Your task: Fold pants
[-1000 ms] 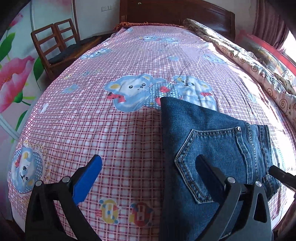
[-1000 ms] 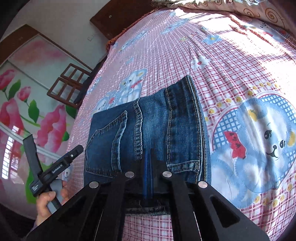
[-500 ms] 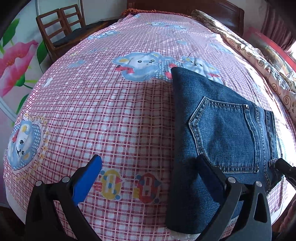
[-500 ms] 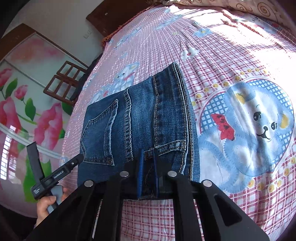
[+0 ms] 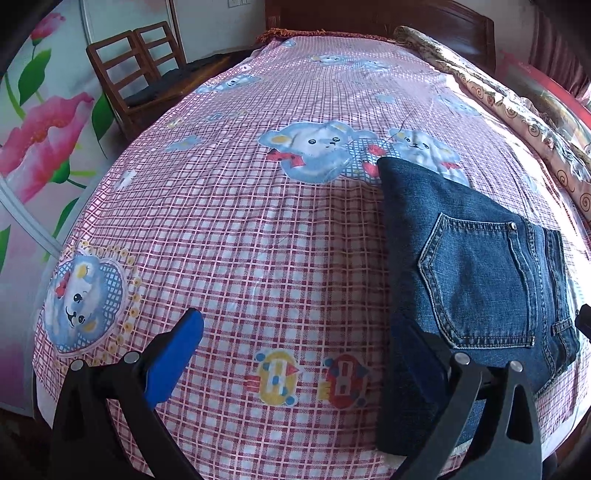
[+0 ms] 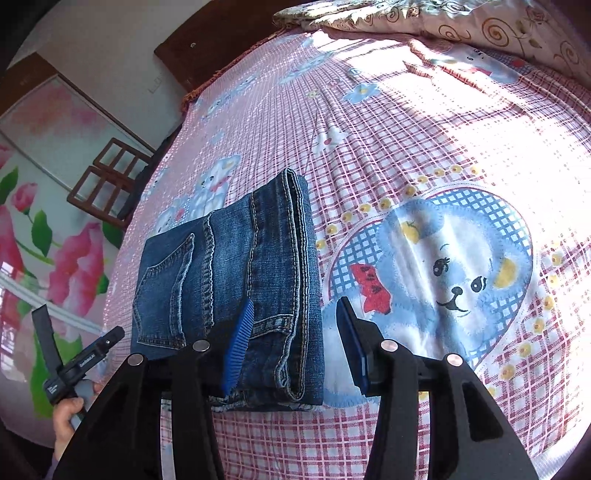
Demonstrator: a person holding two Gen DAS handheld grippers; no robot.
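Observation:
The blue jeans (image 6: 229,273) lie folded into a compact rectangle on the pink checked bedsheet (image 6: 424,147), back pocket up. My right gripper (image 6: 295,343) hovers at their near right corner. Its jaws are opening, and the folded edge sits between the blue pads (image 6: 240,343) without being pressed. In the left wrist view the jeans (image 5: 476,266) lie at the right. My left gripper (image 5: 295,354) stands wide open, its right finger (image 5: 417,365) over the jeans' near left corner and its blue pad (image 5: 173,362) over bare sheet. The left gripper (image 6: 77,332) also shows at the lower left of the right wrist view, held by a hand (image 6: 66,417).
A rolled patterned quilt (image 5: 517,110) runs along the bed's far right side below a dark wooden headboard (image 5: 369,18). Two wooden chairs (image 5: 136,66) stand beside the bed on the left, by a flowered wall panel (image 5: 37,140). The bed's near edge is close under both grippers.
My right gripper's jaws, shut on the jeans' near edge a second ago, have parted and let go. The left gripper has shifted sideways, still wide open.

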